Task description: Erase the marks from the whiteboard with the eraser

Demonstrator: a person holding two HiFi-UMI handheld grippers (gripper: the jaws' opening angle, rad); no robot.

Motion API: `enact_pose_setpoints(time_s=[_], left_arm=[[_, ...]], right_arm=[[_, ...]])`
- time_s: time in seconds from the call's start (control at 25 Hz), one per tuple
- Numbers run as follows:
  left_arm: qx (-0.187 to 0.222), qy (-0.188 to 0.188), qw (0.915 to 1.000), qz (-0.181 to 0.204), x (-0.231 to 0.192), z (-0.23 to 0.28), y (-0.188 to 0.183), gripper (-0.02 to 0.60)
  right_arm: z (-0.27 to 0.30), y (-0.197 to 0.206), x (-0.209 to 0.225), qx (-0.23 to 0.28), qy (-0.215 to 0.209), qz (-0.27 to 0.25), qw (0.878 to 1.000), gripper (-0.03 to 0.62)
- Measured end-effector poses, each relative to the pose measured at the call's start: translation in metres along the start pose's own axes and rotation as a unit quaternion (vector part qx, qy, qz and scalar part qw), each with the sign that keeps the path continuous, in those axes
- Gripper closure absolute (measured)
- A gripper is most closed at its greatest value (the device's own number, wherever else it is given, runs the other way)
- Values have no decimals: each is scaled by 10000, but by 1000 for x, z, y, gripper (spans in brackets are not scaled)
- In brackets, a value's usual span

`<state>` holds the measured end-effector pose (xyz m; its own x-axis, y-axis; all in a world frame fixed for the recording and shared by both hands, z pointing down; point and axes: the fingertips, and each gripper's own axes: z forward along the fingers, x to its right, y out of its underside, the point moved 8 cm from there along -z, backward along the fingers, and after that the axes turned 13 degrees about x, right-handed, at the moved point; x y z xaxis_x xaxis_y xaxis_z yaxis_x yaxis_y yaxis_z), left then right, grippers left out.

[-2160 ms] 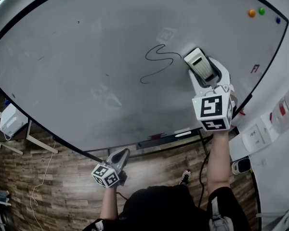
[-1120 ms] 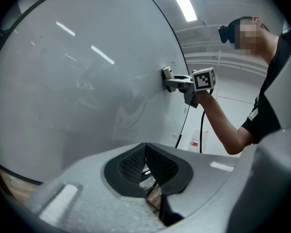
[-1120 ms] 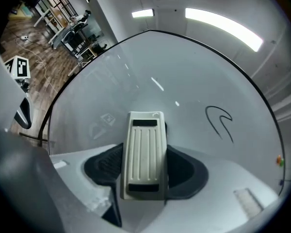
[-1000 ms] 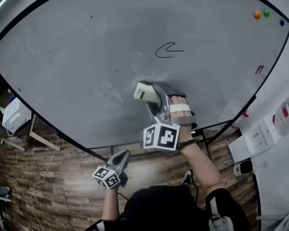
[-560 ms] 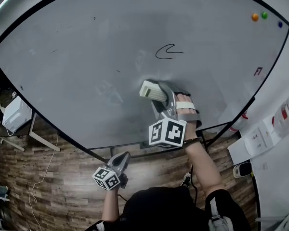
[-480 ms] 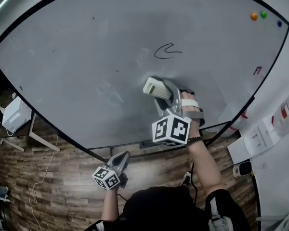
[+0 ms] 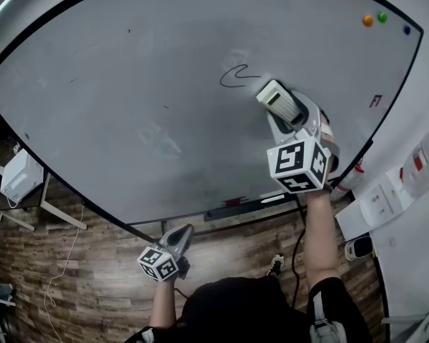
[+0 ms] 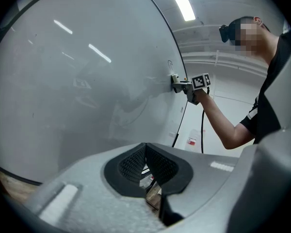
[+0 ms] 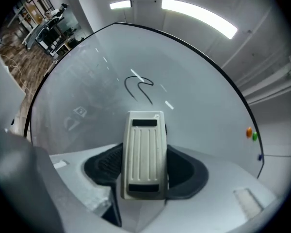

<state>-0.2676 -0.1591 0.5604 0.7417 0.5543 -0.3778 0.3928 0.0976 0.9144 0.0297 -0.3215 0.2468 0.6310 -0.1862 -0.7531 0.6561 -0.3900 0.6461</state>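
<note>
3 views, all toward whiteboard (image 7: 129, 120)

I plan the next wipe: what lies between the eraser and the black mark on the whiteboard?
Nothing but bare whiteboard: the head view shows an empty stretch between the eraser and the black mark.

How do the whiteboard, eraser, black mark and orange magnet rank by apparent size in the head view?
1. whiteboard
2. eraser and black mark, about alike in span
3. orange magnet
</note>
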Motion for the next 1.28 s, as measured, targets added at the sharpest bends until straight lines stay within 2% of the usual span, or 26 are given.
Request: enact_pose_setpoints(time_s=[0.16, 0.4, 0.6, 0.68, 0.76, 0.96, 1.12, 1.28], left_arm=[[-3, -12, 10000, -1, -1, -1, 0, 571], [31, -17, 10000, 3, -2, 2, -2, 571], [29, -27, 10000, -3, -2, 2, -2, 571], [57, -45, 10000, -26, -2, -1, -1, 571], [78, -95, 9999, -39, -4, -5, -2, 571], [102, -217, 9997, -45, -12, -13, -4, 571], [109, -211, 9997, -36, -11, -12, -5, 571], [77, -152, 9999, -22, -10, -6, -5, 571]], right_arm=[[1, -8, 29, 78, 52, 353, 9993, 341], [6, -35, 26, 99, -127, 508, 9986, 341], [18, -73, -8, 268, -547, 115, 9981, 341], [23, -87, -25, 292, -761, -226, 9964, 341], [26, -96, -37, 228, -829, -616, 9944, 341], [29, -107, -52, 132, -907, -1037, 9904, 341], [27, -108, -44, 92, -923, -1056, 9901, 341], [25, -102, -14, 34, -683, -778, 9946, 341]])
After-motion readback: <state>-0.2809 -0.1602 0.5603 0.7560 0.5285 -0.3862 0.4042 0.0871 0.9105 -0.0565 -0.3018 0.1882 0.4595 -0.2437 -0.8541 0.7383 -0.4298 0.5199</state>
